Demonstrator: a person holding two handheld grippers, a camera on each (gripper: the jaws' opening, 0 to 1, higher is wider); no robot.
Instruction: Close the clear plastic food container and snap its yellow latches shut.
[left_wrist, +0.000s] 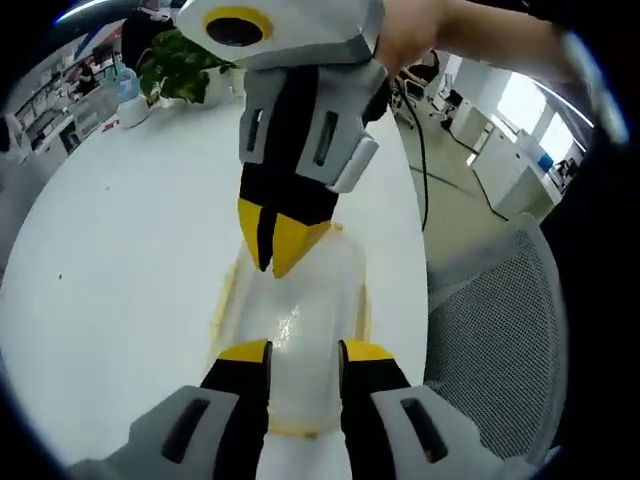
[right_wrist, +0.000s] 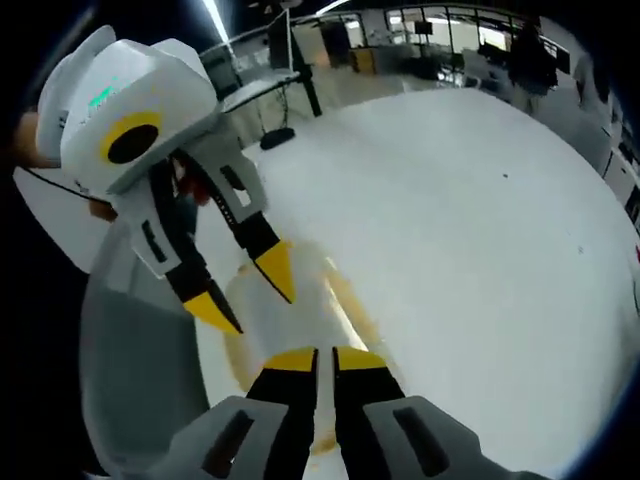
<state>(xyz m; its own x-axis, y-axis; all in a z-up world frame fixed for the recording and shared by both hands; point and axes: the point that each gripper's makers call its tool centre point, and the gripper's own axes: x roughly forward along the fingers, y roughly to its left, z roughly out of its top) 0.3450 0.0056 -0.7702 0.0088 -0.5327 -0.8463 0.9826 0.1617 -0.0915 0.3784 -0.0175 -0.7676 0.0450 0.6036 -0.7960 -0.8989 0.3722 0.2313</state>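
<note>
Clear container (left_wrist: 300, 320) on white table (left_wrist: 120, 270), near the edge, both grippers on it.
One container, long axis running straight away from the left gripper (left_wrist: 305, 352) toward the right gripper (left_wrist: 280, 250), which comes in from the far end. Yellow trim (left_wrist: 222, 300) along both long sides. Left jaws spread, straddling the near end of the lid; whether they grip it I can't tell. Right gripper (right_wrist: 315, 355) jaws nearly together, tips pressed down on the container (right_wrist: 285, 320), nothing held between them. Around: one grey mesh chair (left_wrist: 500, 340) just off the table edge, one plant (left_wrist: 180, 65) and one bottle (left_wrist: 130, 95) at the far side, well apart from the container.
</note>
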